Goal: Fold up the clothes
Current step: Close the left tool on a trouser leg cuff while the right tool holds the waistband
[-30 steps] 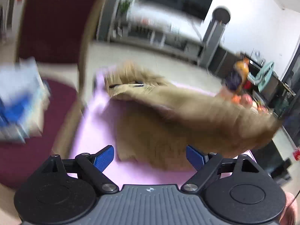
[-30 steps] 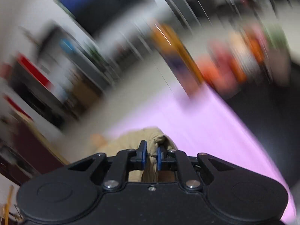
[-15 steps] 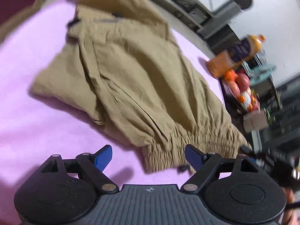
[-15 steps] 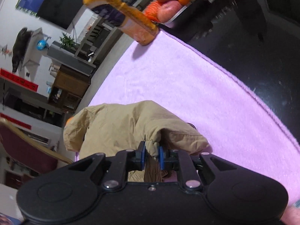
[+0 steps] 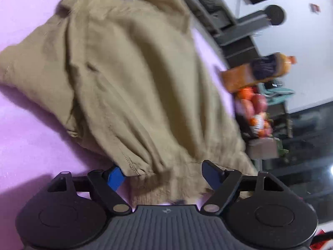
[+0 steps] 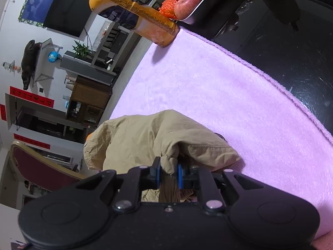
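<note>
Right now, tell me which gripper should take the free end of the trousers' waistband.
Left. The left gripper is closing with the tan trousers' gathered waistband between its blue pads. The right gripper is already clamped on another bunch.

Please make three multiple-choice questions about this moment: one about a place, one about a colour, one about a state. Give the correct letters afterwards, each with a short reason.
1. Where does the orange juice bottle lie?
A. at the far edge of the cloth, beside the fruit tray
B. on the chair seat
C. on top of the garment

2. What colour is the cloth under the garment?
A. green
B. light purple
C. white

3. What is the right gripper doing?
A. it is wide open above the bare cloth
B. it is holding the bottle
C. it is pinching a bunch of the khaki garment

Answers: A, the bottle's base meets the cloth's edge next to the fruit tray; B, the cloth is lilac in both views; C, khaki fabric is squeezed between its blue pads.
</note>
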`<state>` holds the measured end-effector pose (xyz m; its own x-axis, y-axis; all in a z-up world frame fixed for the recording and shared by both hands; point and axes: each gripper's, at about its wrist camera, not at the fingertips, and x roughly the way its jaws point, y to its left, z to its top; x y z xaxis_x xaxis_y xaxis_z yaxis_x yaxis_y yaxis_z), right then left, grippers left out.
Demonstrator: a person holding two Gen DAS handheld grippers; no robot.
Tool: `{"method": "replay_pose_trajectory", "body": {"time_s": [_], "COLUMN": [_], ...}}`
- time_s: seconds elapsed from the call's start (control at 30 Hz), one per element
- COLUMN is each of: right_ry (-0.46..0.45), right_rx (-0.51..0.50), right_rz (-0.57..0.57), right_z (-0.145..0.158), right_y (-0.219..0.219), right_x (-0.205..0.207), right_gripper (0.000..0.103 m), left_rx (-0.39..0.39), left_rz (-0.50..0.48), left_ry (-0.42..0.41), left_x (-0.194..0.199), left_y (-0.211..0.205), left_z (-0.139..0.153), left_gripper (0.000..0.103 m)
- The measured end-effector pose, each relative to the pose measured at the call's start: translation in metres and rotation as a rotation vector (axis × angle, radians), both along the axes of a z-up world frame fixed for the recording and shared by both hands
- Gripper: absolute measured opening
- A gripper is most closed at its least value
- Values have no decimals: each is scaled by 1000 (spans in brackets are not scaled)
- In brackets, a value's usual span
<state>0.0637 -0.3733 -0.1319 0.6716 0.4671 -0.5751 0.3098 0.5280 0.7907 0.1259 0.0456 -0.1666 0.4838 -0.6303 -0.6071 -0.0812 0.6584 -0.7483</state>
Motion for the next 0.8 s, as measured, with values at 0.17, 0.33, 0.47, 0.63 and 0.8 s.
{"method": "replay_pose_trajectory", "body": {"time_s": [0.17,0.33,0.47,0.63,0.8], "right_ry": [-7,-3,8,11,17], "right_rx": [41,59,69,63,62], "right_rz": [-9,-22,-24,-14,-34], "right_z": [-2,-4,-6,-6,-8], "right_y": [-1,-2,-2,0,-2], "right_x": [-1,-2,-1,0,-1], "right_gripper": [16,16,17,17,17], "left_rx": [-72,-77,-70,-66,-13], "left_rz": [0,-17,13,20,45], "left_ry": [-116,-187,-29,28,32], "left_x": [5,13,10,16,25], "left_y": [8,-3,4,0,-6], "left_z": [29,39,1,-18,-16], "left_gripper": [76,79,79,75,37]}}
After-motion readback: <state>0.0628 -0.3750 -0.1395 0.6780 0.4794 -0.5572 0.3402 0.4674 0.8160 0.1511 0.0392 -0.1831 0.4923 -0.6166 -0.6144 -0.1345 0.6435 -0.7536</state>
